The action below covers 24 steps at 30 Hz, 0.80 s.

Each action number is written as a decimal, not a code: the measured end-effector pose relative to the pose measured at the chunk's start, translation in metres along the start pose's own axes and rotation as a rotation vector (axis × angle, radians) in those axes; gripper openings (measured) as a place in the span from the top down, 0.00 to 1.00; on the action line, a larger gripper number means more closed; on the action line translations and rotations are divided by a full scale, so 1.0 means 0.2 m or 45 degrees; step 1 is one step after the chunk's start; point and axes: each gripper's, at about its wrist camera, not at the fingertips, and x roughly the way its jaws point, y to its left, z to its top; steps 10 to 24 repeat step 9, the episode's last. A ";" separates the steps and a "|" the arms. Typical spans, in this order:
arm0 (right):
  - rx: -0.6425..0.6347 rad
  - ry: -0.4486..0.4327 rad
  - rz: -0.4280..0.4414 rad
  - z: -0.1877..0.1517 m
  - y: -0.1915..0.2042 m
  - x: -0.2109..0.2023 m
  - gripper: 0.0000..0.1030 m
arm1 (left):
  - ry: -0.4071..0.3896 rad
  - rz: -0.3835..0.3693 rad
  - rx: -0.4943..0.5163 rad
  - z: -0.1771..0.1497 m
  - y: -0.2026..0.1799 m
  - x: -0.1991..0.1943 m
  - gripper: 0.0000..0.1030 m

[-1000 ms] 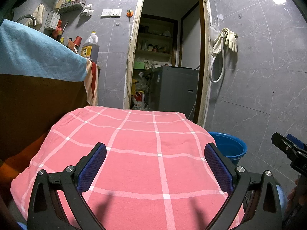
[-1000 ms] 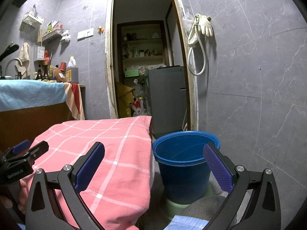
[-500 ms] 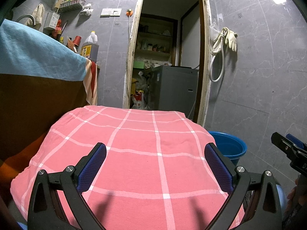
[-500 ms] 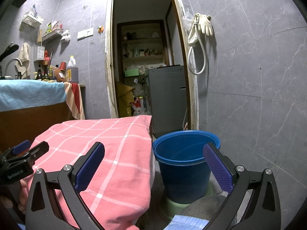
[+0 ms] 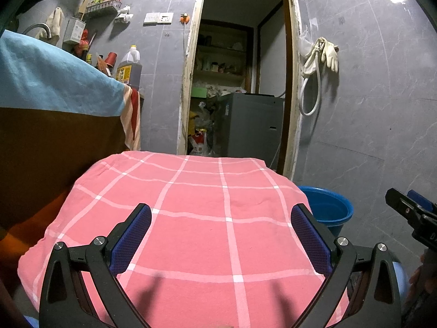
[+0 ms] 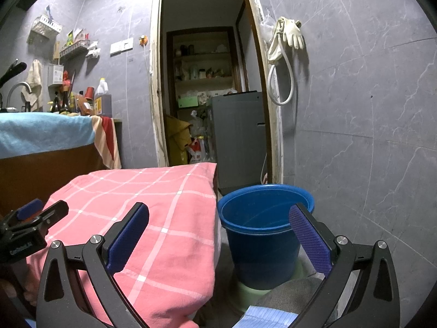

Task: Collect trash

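Above the pink checked cloth (image 5: 204,218), your left gripper (image 5: 221,235) hangs with jaws spread wide, holding nothing. Your right gripper (image 6: 218,235) is likewise wide and empty, framing the cloth's edge at 9 o'clock and the blue bucket (image 6: 262,235) at 1 o'clock. No trash can be made out on the cloth.

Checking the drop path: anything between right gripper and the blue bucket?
Nothing. In the right wrist view the right gripper stands open, and the stretch to the blue bucket is bare.
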 end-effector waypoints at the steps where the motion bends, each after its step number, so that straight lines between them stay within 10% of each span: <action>1: 0.000 -0.001 0.000 0.00 0.00 0.00 0.00 | -0.001 0.004 0.004 0.00 0.01 0.00 0.03; 24: 0.000 0.001 -0.001 0.00 0.00 0.00 0.00 | 0.002 0.005 0.004 0.00 0.01 0.00 0.03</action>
